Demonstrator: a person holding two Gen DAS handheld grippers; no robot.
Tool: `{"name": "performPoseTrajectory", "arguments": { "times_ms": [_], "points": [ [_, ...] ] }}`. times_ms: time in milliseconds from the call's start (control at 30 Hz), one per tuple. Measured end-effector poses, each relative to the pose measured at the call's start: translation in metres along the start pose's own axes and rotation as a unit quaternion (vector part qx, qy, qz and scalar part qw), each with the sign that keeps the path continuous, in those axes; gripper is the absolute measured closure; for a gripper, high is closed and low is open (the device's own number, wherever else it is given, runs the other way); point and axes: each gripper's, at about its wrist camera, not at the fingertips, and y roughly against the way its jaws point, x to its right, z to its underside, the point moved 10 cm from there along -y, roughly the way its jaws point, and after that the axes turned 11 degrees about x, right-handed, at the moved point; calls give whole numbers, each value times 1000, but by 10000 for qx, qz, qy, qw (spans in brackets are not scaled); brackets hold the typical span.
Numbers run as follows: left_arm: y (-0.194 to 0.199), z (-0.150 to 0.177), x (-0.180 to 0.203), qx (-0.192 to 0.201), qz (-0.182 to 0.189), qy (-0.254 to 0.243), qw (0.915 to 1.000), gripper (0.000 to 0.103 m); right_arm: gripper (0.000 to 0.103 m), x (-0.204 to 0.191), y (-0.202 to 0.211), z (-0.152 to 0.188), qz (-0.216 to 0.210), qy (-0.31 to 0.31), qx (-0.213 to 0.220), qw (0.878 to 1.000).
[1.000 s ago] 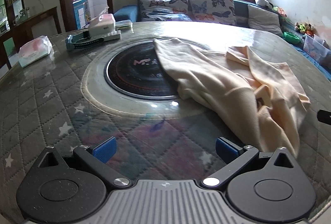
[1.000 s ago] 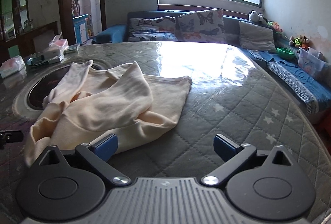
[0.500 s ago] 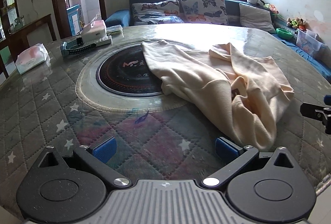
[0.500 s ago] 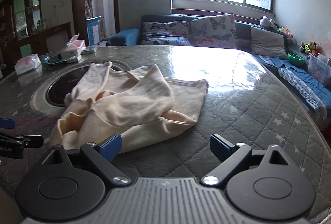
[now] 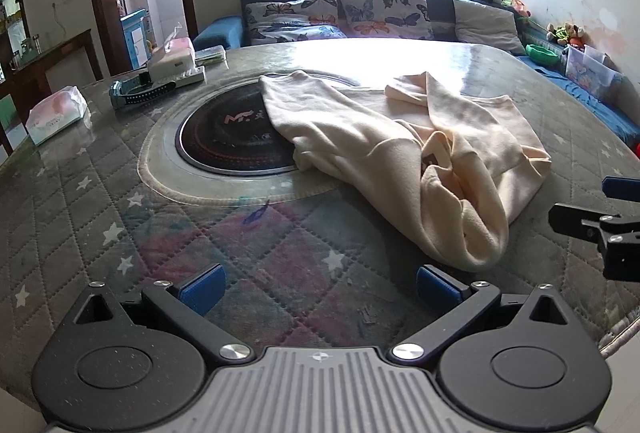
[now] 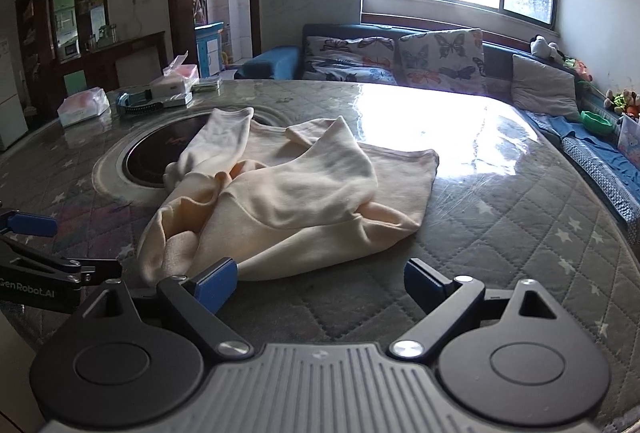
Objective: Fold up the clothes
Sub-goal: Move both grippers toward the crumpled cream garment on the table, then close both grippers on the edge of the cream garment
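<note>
A cream sweatshirt [image 5: 420,145] lies crumpled on the round quilted table [image 5: 120,201], one sleeve stretched over the black hotplate [image 5: 228,141]. In the right wrist view the same sweatshirt [image 6: 296,193] is bunched, its near edge just beyond the fingertips. My left gripper [image 5: 318,287] is open over bare table, short of the garment's near fold. My right gripper [image 6: 320,283] is open too, its left blue pad [image 6: 216,283] close to the cloth edge; whether it touches is unclear. Each gripper shows at the edge of the other's view: right gripper [image 5: 600,217], left gripper [image 6: 52,253].
Tissue packs [image 5: 56,115], a white box [image 5: 172,67] and a blue-black tool [image 5: 136,93] sit at the table's far left. A sofa with butterfly cushions [image 5: 380,7] runs behind the table. Toys and a bin [image 5: 584,69] line the right wall.
Both grippers have pulled back and risen, so more table and more of the sweatshirt show. Each gripper has come into the other's view. The sweatshirt has not moved.
</note>
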Motion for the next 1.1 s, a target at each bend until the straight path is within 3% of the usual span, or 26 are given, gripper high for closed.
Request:
{"name": "performPoseTrajectory", "arguments": {
  "times_ms": [1100],
  "points": [
    [-26,-18,0,-219,180,-99,9995,0,17,-24,-33,-17,-474,30,-183,9987]
  ]
}}
